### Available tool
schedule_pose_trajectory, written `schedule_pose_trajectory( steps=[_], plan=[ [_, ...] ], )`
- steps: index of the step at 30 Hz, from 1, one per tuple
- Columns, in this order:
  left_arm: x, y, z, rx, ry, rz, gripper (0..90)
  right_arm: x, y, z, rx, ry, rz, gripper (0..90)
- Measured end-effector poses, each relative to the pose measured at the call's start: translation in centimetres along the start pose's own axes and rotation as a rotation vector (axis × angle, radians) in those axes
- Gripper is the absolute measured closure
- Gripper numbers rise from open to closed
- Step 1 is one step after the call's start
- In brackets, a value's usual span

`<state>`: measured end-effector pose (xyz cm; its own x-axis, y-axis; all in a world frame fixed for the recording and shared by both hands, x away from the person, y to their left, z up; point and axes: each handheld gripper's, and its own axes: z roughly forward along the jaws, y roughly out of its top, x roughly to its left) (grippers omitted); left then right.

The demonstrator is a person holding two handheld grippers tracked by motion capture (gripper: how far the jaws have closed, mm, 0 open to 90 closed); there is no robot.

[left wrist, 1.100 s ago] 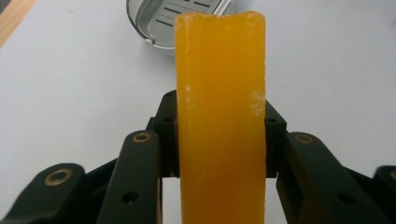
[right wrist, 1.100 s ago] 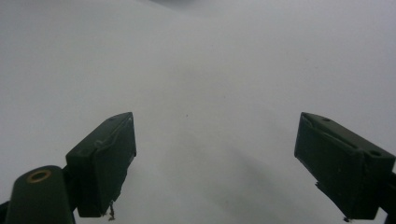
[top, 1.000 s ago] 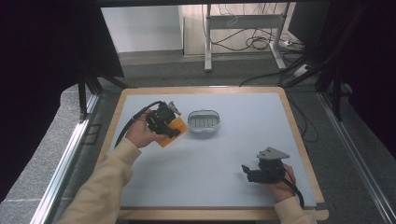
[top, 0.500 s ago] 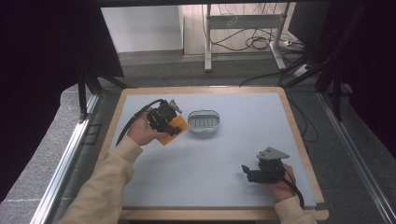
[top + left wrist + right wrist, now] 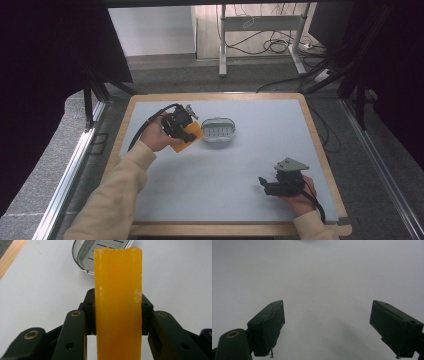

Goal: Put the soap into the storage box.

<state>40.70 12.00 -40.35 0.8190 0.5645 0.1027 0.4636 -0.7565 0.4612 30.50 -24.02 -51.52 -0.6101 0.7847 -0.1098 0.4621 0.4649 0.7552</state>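
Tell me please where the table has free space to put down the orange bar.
Free: the wide middle of the table between soap dish and right hand-held gripper, and the far right part. Crowded: the far left, where the left hand-held gripper holds the orange bar beside the dish.

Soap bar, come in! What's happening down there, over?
Left tongs shut on soap, beside the dish. Right tongs open, empty, resting on table. Nothing in the way.
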Motion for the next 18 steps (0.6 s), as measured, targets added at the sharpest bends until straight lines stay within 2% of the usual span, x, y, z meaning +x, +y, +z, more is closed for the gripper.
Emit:
schedule_pose_trajectory(
  steps=[9, 13, 18],
  plan=[
    [0.5, 1.3, 0.6, -0.005, -0.01, 0.034, 62.0, 0.0, 0.0, 0.0, 0.0, 0.001, -0.001, 12.8],
    [0.5, 1.8, 0.8, 0.001, -0.014, 0.036, 62.0, 0.0, 0.0, 0.0, 0.0, 0.0, -0.002, 12.8],
    [0.7, 2.5, 1.2, 0.005, -0.021, 0.062, 62.0, 0.0, 0.0, 0.0, 0.0, 0.002, -0.001, 12.8]
  ],
)
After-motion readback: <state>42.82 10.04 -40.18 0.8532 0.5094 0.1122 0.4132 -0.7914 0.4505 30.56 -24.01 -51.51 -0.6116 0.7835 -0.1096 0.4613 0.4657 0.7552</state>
